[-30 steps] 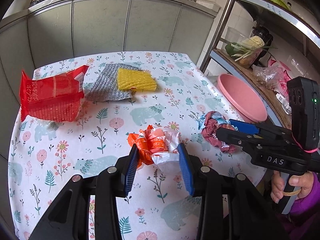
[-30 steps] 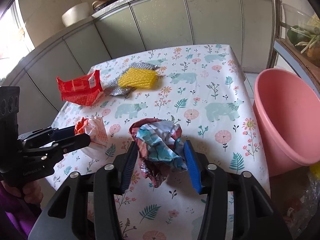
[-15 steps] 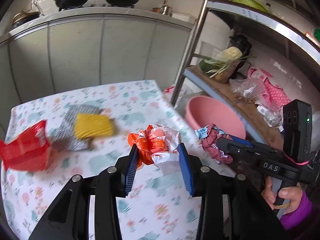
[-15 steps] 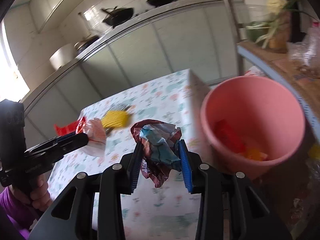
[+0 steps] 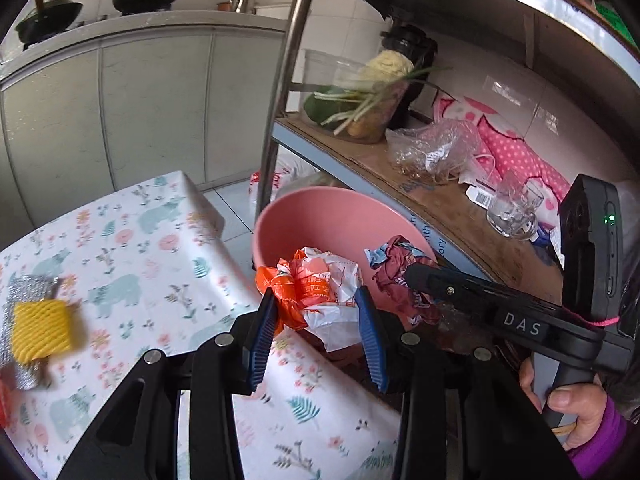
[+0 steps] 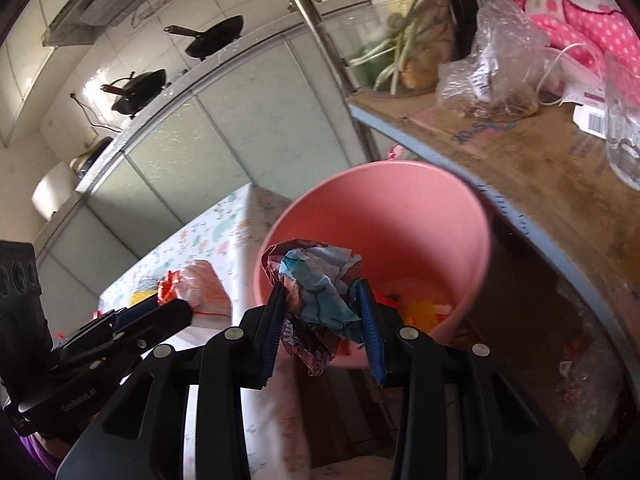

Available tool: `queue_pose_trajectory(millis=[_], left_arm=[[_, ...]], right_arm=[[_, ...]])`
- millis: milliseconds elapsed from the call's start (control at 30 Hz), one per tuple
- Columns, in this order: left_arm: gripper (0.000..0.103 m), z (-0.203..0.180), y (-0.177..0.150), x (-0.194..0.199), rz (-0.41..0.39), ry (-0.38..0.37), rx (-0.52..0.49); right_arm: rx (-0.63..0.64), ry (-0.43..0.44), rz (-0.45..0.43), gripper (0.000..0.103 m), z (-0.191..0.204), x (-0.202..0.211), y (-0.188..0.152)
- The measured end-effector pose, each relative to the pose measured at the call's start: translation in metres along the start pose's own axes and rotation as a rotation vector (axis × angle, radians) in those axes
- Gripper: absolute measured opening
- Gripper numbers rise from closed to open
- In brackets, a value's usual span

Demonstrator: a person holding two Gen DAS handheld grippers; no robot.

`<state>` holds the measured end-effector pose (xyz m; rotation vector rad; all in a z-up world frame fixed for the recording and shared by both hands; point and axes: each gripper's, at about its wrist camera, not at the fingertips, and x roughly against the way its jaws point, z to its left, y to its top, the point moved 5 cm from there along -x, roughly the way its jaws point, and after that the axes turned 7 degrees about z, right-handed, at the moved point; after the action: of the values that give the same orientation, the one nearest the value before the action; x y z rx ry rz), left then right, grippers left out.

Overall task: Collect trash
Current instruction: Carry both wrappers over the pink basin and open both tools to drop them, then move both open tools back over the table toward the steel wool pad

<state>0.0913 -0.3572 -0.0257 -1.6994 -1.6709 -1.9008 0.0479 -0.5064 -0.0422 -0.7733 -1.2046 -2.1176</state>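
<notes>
left wrist view: close above the table's right edge, facing the round pink plastic bucket.
right wrist view: nearer, facing the same bucket.

The near rim of the pink bin is hidden behind the orange wrapper and the table's right edge. In the right wrist view the crumpled wrapper covers part of the bin's floor; what lies there shows only as red and yellow scraps, too blurred to name. The yellow sponge is smeared by blur at the table's left edge, and a red thing there is cut off by the frame.
</notes>
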Motion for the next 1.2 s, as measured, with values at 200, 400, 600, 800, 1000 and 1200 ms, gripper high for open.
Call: queue_pose_trajectory(millis=[200,400,600,800,1000,1200], left_arm=[[0.039,-0.006,0.009,-0.036,0.044,0.009,-0.033],[0.045,-0.003,0.011,-0.06,0.081,0.002,0.018],[0.049,0.003,0.012,-0.056,0.083,-0.01,0.069],[0.05,0.002,0.016,-0.044,0.05,-0.018,0.078],[0.05,0.007,0.011,-0.022,0.026,-0.005,0.097],[0.05,0.017,-0.002,0.012,-0.004,0.027,0.099]], right_arm=[[-0.033,-0.043,0.005,0.037,-0.016,-0.012,0.008],[-0.073,-0.048,0.042,0.04,-0.027,-0.025,0.009],[-0.086,-0.06,0.049,0.044,-0.033,-0.028,0.009],[-0.082,-0.058,0.033,0.048,-0.032,-0.021,0.009],[-0.044,-0.022,0.029,0.048,-0.012,-0.01,0.006],[0.023,0.02,0.047,0.048,0.021,-0.004,-0.006]])
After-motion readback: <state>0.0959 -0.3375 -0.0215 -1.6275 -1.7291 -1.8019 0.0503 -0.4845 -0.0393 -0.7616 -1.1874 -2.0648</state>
